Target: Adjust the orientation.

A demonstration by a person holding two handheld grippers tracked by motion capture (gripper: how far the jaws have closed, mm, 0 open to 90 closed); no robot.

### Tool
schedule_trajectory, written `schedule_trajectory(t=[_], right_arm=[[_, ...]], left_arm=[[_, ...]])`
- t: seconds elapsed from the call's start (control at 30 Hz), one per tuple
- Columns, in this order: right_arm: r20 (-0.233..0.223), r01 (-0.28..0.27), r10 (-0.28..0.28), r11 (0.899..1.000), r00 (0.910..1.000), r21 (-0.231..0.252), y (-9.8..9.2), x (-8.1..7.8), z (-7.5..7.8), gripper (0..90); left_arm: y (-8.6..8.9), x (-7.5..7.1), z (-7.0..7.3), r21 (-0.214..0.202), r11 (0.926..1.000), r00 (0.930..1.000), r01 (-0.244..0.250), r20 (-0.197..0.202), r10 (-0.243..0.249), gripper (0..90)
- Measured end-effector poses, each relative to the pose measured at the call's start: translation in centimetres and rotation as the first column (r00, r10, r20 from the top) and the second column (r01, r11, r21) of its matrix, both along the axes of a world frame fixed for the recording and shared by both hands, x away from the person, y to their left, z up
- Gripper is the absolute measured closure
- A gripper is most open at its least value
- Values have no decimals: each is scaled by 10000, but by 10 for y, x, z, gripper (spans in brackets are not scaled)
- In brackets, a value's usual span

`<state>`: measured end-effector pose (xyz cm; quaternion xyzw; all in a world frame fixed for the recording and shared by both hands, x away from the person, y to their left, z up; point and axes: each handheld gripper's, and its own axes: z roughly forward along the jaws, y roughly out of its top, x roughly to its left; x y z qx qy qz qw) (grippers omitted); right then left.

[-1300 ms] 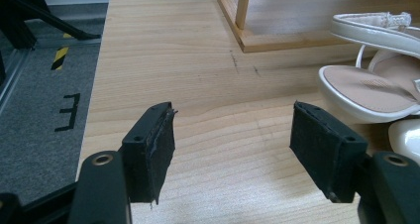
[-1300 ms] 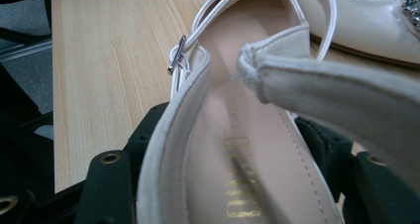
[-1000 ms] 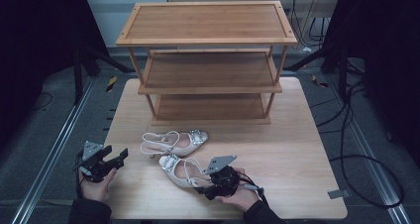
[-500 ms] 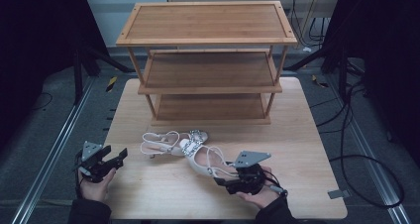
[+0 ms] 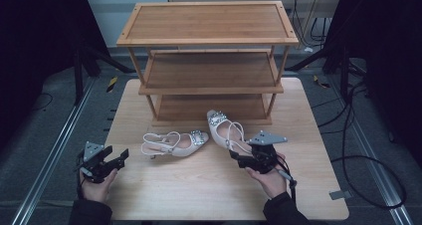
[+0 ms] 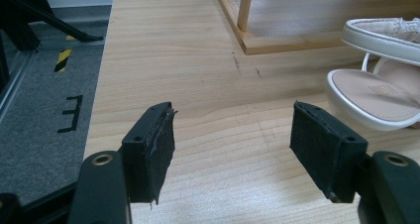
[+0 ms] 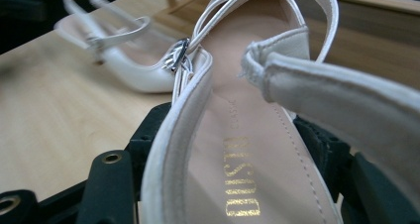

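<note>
Two pale sandals are what we have on the wooden table (image 5: 164,195). We hold one sandal (image 5: 225,129) by its heel end in our right gripper (image 5: 242,158), whose jaws are closed around the heel cup; in the right gripper view the insole with gold lettering runs up between the two black jaws, and the buckle (image 7: 179,55) and thin straps sit just beyond. This sandal points away from us, its jewelled toe (image 5: 217,119) close to the bottom level of the wooden rack (image 5: 209,38). The other sandal (image 5: 174,143) lies flat on the table just to its left, lengthwise across our view, with its own jewelled toe near the first sandal's middle.

Our left gripper (image 5: 107,161) rests at the near left corner of the table, well apart from both sandals, with its jaws wide and nothing between them. In the left gripper view we see bare tabletop between the pads (image 6: 157,157), and the lying sandal's heel end off to the right.

The rack stands at the far side of the table, with three shelves.
</note>
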<state>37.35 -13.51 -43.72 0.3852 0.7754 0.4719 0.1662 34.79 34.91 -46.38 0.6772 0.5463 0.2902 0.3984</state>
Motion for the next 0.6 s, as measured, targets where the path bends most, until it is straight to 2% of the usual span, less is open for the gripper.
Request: schedule_trajectory(t=[0.2,0.4,0.6], right_arm=[[2,757,-757,9971,9971,91,6,31,1,399],[-72,1486,-1486,9889,9889,14,18,62,-4,399],[-360,1715,-1720,9851,9844,-153,34,95,-17,399]], left_arm=[[1,1,-1,3,10000,10000,41,-37,-41,323],[1,1,-1,0,10000,10000,75,-6,-75,323],[1,2,-2,9,10000,10000,38,-41,-38,323]])
